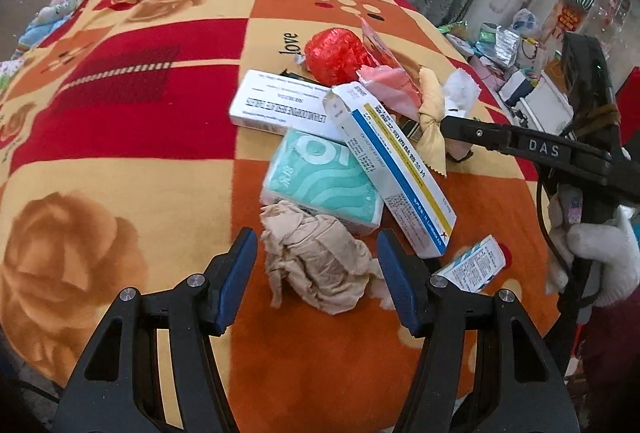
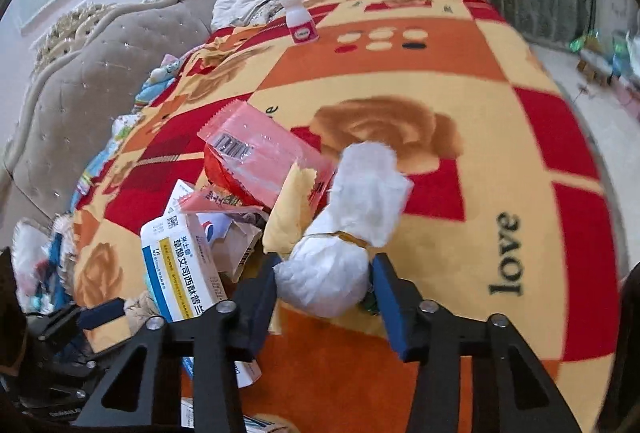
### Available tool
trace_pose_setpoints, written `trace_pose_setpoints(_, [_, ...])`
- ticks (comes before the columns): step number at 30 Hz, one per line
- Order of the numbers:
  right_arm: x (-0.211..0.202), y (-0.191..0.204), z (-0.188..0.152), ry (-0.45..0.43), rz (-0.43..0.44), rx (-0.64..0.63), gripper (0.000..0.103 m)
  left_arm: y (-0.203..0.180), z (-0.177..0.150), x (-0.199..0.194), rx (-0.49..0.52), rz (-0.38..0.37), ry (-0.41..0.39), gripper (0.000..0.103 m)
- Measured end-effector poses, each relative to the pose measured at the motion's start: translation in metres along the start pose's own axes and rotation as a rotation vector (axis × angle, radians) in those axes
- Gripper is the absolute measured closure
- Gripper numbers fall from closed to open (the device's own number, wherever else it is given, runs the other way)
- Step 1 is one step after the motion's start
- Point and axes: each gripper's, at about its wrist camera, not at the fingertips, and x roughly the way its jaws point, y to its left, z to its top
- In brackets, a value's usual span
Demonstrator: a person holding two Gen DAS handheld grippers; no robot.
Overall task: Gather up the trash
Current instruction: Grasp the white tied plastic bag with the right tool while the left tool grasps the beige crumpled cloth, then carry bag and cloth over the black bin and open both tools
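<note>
Bed covered by a patterned blanket; sofa and curtains behind. Trash is heaped mid-blanket. Crumpled beige paper lies between the wide-open jaws of the left gripper, untouched. Right gripper brackets a white tissue bundle, jaws close beside it, apparently gripping. Medicine boxes and a red foil ball lie adjacent, likely gathered for collection.

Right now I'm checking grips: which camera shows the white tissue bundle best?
The right wrist view: the white tissue bundle fills the centre, between the right gripper's jaws. The left wrist view shows only a white edge behind the yellow cloth.
</note>
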Motion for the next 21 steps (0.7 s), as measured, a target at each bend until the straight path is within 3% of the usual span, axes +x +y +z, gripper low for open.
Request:
trace_pose_setpoints(2, [-0.001, 0.001, -0.002, -0.009, 0.004, -0.011, 0.068, 0.002, 0.000, 0.005, -0.004, -0.023, 0.015, 0.043])
trace_pose_setpoints(5, [-0.011, 0.004, -0.004, -0.020, 0.006, -0.030, 0.071, 0.005, -0.001, 0.008, -0.019, -0.056, 0.038, 0.069])
trace_pose_setpoints(8, [-0.032, 0.004, -0.006, -0.063, 0.002, -0.047, 0.071, 0.009, -0.001, 0.002, -0.033, -0.081, 0.031, 0.077])
trace_pose_setpoints(14, [-0.059, -0.004, -0.013, -0.093, 0.003, -0.039, 0.071, 0.009, 0.005, -0.024, -0.018, -0.093, -0.007, 0.077])
trace_pose_setpoints(21, [-0.079, -0.009, -0.023, -0.115, -0.012, -0.044, 0.071, -0.021, 0.022, -0.052, 0.055, -0.128, -0.072, 0.077])
